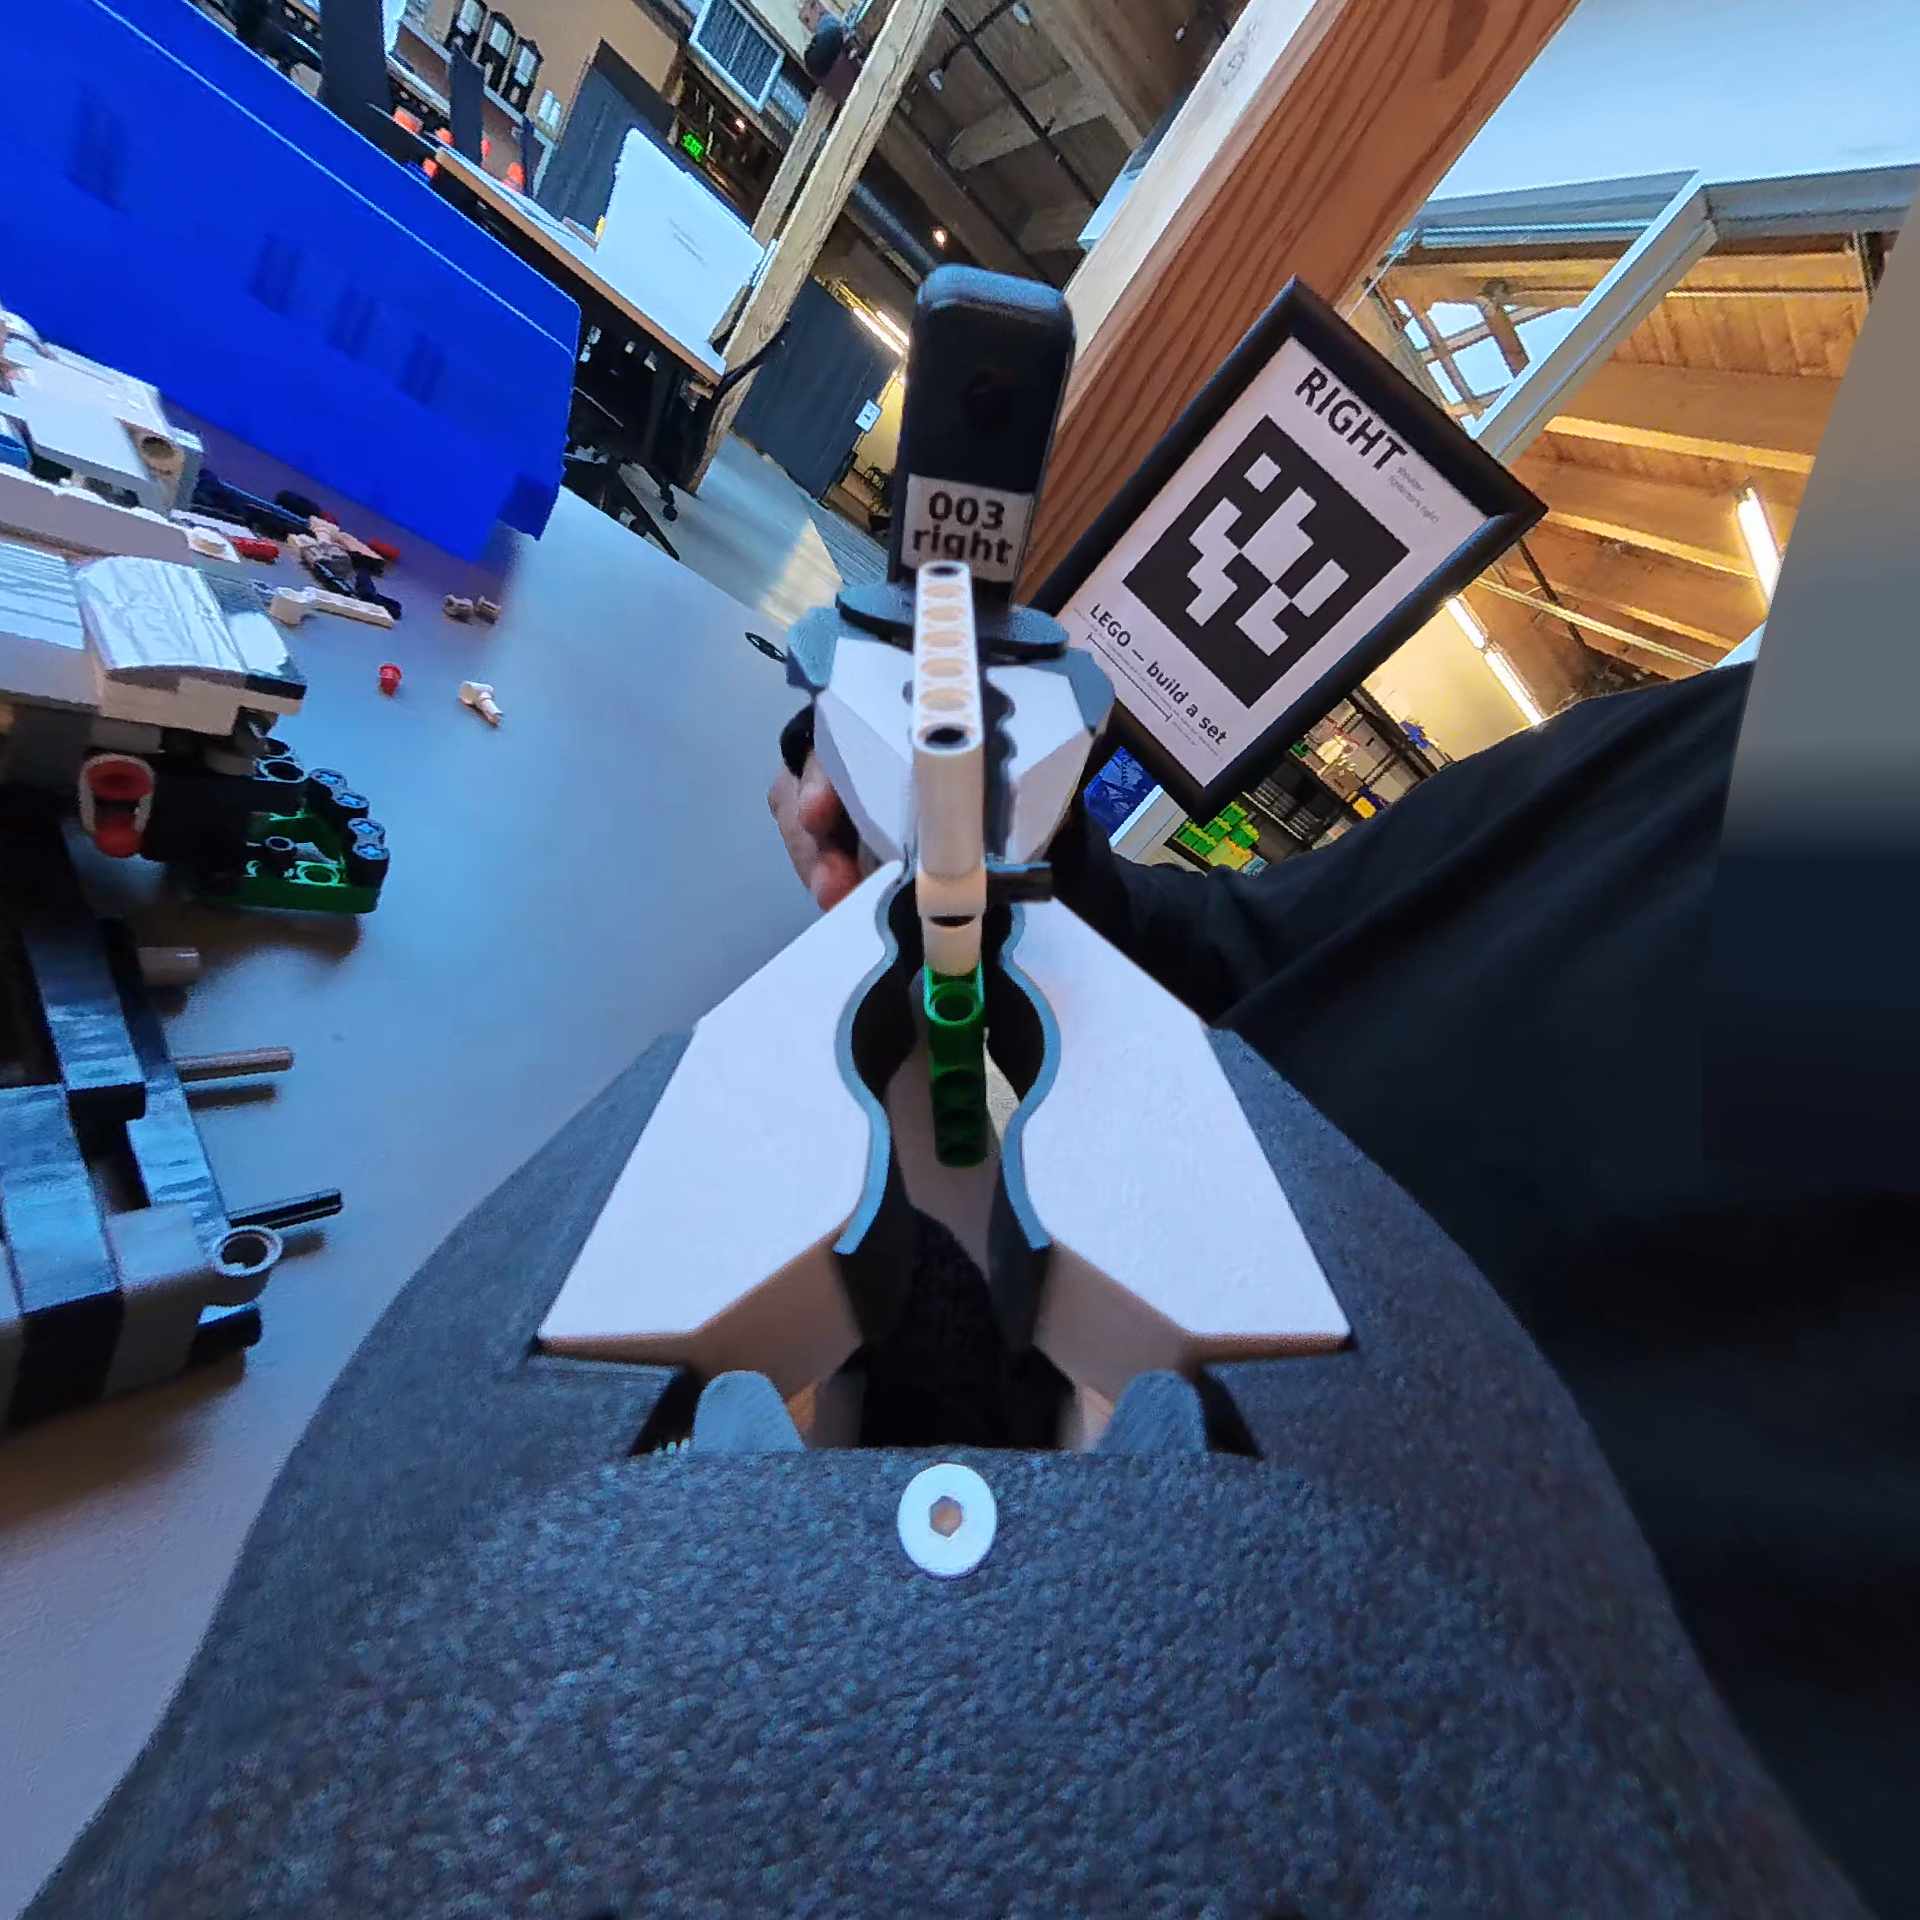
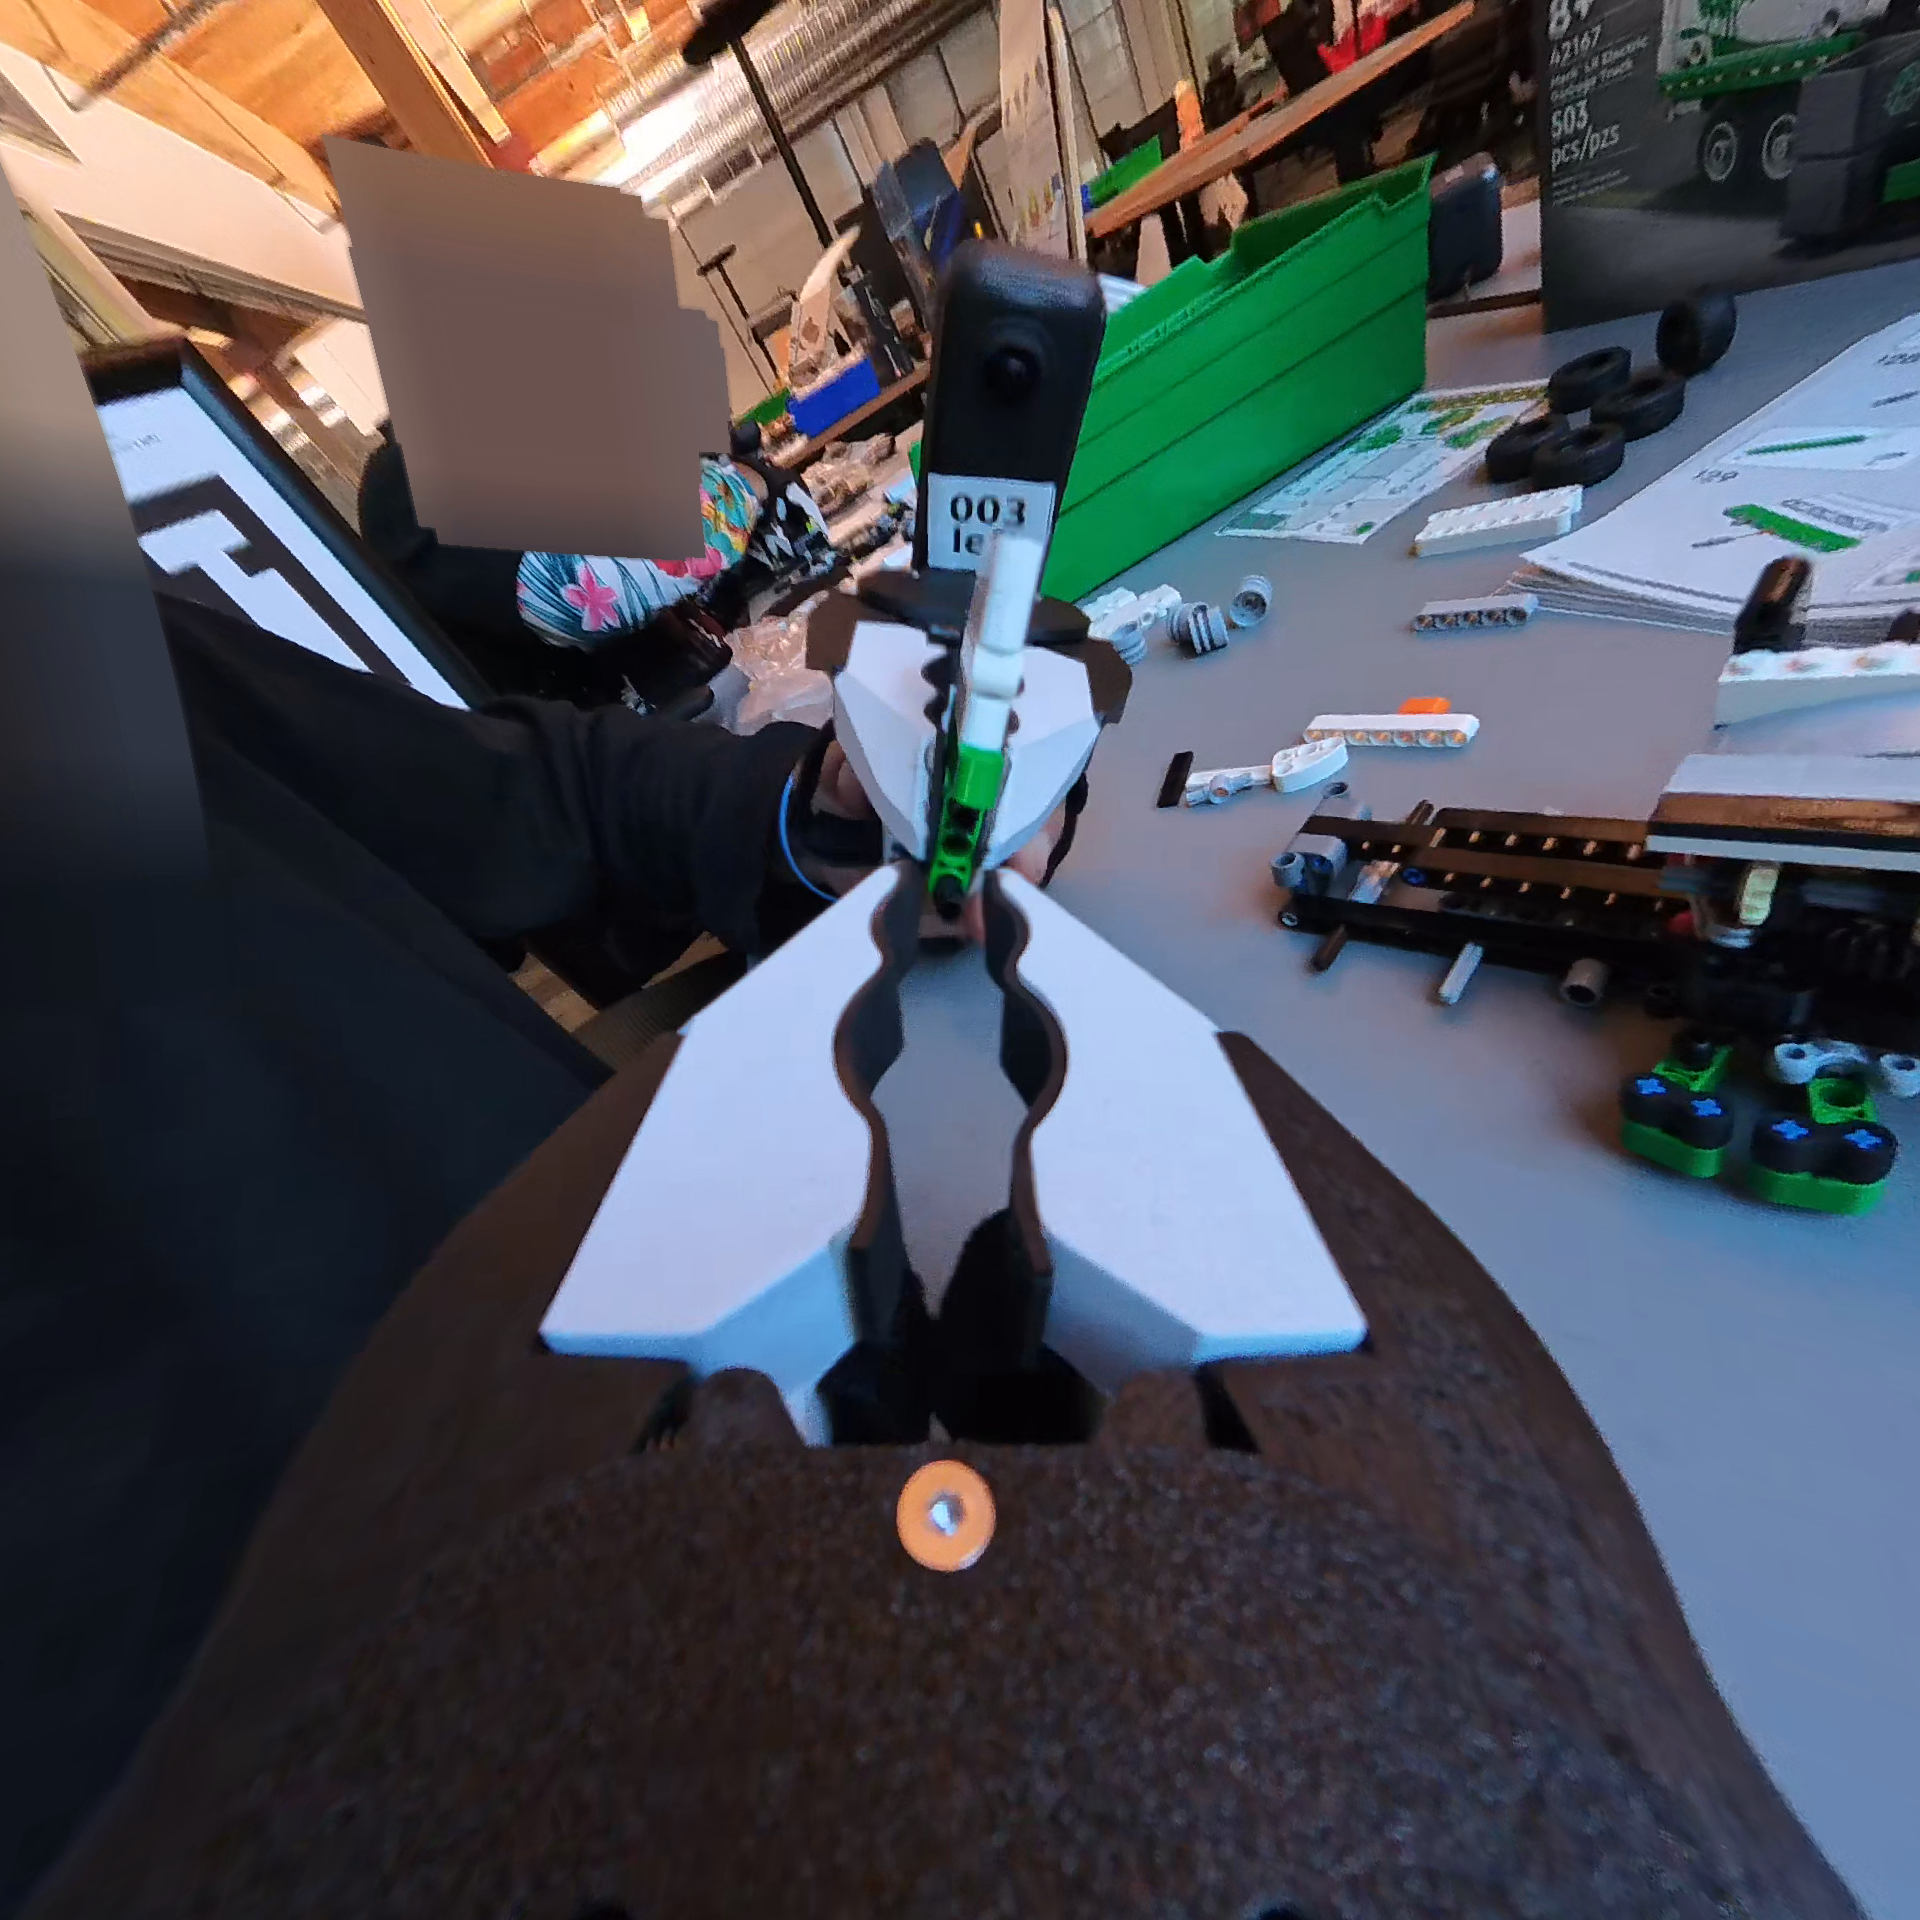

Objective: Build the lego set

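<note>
A white holed beam (image 1: 948,727) joined end to end with a green beam (image 1: 956,1070) is held in the air between the two grippers, which face each other tip to tip. My left gripper (image 1: 951,920) is shut on the white beam near the joint; the green part shows through the gap behind its fingertips. My right gripper (image 2: 951,904) is closed around the green end (image 2: 961,821) of the same piece. The white part (image 2: 1003,623) rises in front of the left gripper. The partly built truck chassis (image 2: 1507,862) lies on the grey table, also at the left of the left wrist view (image 1: 104,1195).
A blue bin (image 1: 260,260), loose pins (image 1: 478,701) and a green-and-black subassembly (image 1: 312,842) lie left. A framed sign (image 1: 1278,561) stands behind the right gripper. A green bin (image 2: 1247,364), tyres (image 2: 1600,416), instruction booklet (image 2: 1766,499), white beams (image 2: 1392,730) and green-and-black parts (image 2: 1766,1132) lie right. The tips of both grippers are at nearly the same place. From the right gripper's tips to the green-and-black subassembly (image 1: 312,842) is close to 12 cm. It turns up in the right wrist view (image 2: 1706,1074) as well.
</note>
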A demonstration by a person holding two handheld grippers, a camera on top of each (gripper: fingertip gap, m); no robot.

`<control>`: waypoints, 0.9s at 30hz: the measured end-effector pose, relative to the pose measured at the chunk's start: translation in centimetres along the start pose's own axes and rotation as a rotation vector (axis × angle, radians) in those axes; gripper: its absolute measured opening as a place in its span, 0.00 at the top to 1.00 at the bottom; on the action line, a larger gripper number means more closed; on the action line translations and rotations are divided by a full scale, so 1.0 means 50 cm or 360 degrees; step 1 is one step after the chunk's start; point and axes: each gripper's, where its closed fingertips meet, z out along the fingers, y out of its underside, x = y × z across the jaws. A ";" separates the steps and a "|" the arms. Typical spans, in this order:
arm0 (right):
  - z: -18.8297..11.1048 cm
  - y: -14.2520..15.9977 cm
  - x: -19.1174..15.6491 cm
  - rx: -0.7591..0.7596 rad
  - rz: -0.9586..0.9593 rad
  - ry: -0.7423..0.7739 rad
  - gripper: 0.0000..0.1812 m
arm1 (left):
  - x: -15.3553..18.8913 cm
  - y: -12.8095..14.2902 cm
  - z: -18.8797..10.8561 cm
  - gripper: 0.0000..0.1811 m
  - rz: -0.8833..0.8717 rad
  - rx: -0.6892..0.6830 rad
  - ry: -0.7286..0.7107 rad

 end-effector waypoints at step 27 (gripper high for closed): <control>-0.008 0.018 0.001 -0.0081 -0.0033 -0.0022 0.98 | -0.004 0.006 0.009 0.97 0.0000 -0.0023 -0.0031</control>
